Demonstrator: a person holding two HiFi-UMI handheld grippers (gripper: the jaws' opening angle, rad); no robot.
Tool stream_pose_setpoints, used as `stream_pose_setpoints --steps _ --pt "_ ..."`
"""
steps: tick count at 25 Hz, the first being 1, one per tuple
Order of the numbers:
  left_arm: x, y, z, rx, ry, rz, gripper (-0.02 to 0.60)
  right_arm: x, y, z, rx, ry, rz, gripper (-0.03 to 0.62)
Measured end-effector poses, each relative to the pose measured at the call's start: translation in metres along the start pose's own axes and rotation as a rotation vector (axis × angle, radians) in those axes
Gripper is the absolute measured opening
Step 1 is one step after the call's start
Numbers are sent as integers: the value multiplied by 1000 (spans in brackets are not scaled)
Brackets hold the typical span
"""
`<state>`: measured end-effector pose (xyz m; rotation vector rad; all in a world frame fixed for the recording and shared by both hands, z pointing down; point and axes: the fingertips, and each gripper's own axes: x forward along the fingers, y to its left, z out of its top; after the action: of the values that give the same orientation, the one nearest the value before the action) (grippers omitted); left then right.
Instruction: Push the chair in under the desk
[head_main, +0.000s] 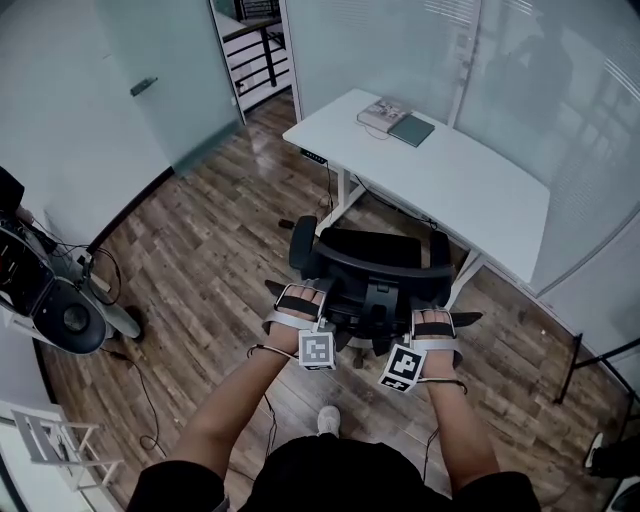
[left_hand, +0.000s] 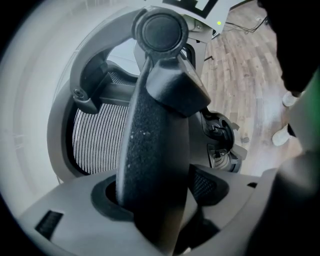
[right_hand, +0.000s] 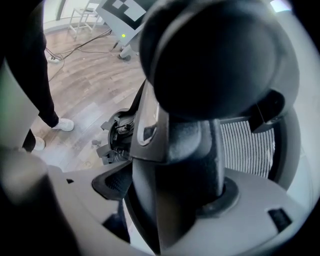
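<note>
The black mesh-backed office chair (head_main: 368, 262) stands on the wood floor (head_main: 210, 260) just beside the white bench (head_main: 470, 185), not yet tucked under. My left gripper (head_main: 300, 300) and right gripper (head_main: 433, 326) each have jaws pinching a chair arm. I'd push both sides evenly, square to the bench.

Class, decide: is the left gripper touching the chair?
Touching. The left gripper view shows the left gripper shut on the chair: a black padded chair part fills the space between its jaws, pressed against both.
</note>
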<state>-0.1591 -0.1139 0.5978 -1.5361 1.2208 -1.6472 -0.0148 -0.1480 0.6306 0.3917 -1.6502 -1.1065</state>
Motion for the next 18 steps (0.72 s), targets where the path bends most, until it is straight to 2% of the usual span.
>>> stream_pose_setpoints --steps 8,18 --pt "33 12 -3 -13 -62 -42 337 28 -16 -2 25 42 6 379" --pt "62 32 -18 37 -87 -5 342 47 -34 4 51 78 -10 383"
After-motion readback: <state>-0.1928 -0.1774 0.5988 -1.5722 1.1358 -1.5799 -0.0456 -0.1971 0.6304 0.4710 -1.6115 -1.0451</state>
